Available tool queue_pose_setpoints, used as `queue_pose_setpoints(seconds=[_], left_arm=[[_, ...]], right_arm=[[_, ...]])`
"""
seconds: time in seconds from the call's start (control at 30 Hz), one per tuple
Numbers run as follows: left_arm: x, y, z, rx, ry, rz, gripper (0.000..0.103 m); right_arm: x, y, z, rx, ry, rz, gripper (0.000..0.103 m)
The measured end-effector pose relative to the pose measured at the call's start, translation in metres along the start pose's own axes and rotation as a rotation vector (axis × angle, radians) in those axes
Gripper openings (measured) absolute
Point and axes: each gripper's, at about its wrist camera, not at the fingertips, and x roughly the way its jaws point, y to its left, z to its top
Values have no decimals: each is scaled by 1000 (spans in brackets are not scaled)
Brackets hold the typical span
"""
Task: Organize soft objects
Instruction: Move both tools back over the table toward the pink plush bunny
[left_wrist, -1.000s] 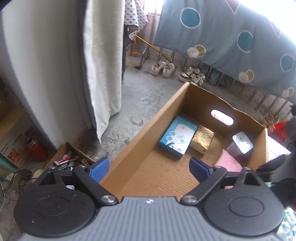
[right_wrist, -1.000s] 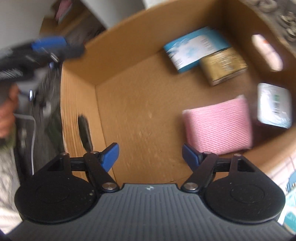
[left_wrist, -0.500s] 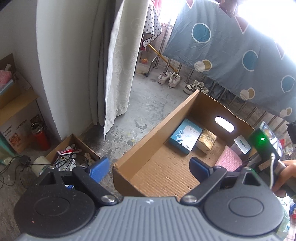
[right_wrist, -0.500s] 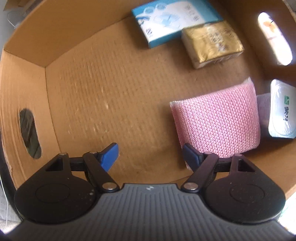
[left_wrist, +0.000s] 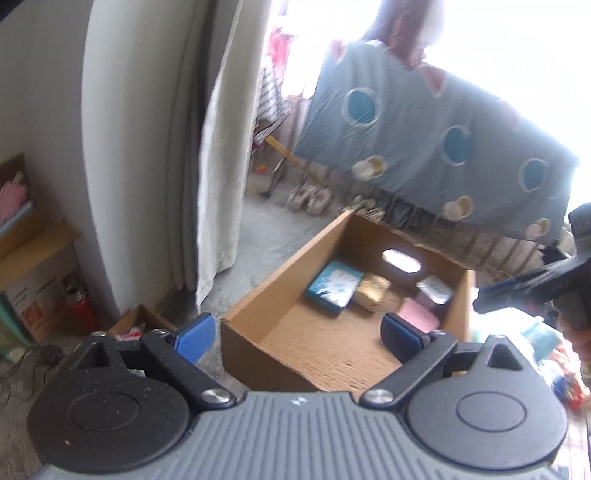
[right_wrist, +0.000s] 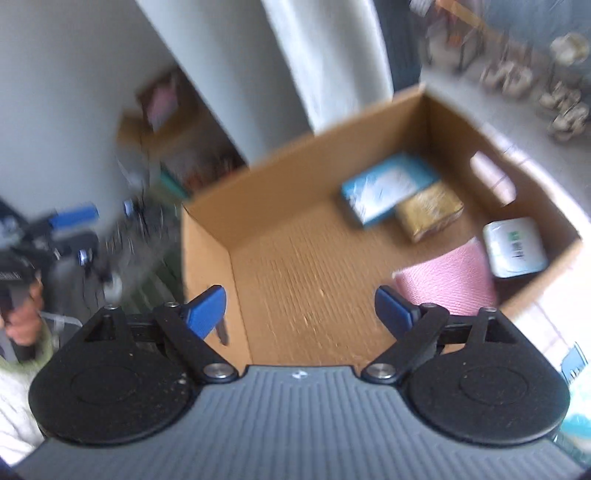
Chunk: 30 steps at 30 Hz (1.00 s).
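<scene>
An open cardboard box (right_wrist: 207, 254) stands on the floor. Inside lie a pink knitted cloth (right_wrist: 447, 280), a blue tissue pack (right_wrist: 384, 186), a gold pack (right_wrist: 430, 210) and a white wipes pack (right_wrist: 513, 245). My right gripper (right_wrist: 300, 308) hangs above the box's near end, its jaws opening with nothing between them. My left gripper (left_wrist: 297, 334) is open and empty, held back from the box (left_wrist: 258, 314). The same pink cloth (left_wrist: 419, 314) and blue pack (left_wrist: 334, 288) show in the left wrist view, where the right gripper's side appears at the right edge.
A pale curtain (left_wrist: 221, 155) and a wall corner stand left of the box. A blue dotted sheet (left_wrist: 424, 147) hangs behind it, with shoes (left_wrist: 310, 197) on the floor. A small box of clutter (left_wrist: 136, 328) and a red bottle (left_wrist: 81, 314) sit at left.
Both grippers pulled up and back from the box, which now looks smaller. The right gripper left the box interior and its jaws spread wider. The pink cloth stays on the box floor.
</scene>
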Motion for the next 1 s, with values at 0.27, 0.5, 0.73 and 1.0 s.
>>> queue_pose_setpoints(seconds=[0.27,0.5,0.73,1.0], left_arm=[[-45,-57,-31,129,-45,-90,97],[-40,-117,-76,221,35,-249,97],[-12,-179,-120,304,148,-398,97],[-1,-258,-154,466,130,-478,100]], right_arm=[[-139,-9,-114,170,-353,-2,94],[-210,-18,-273,327,-589,-225,101],[-235,-38,-399,547,-697,-363,101],[-189,-67,-453,726,-721,-307,101]])
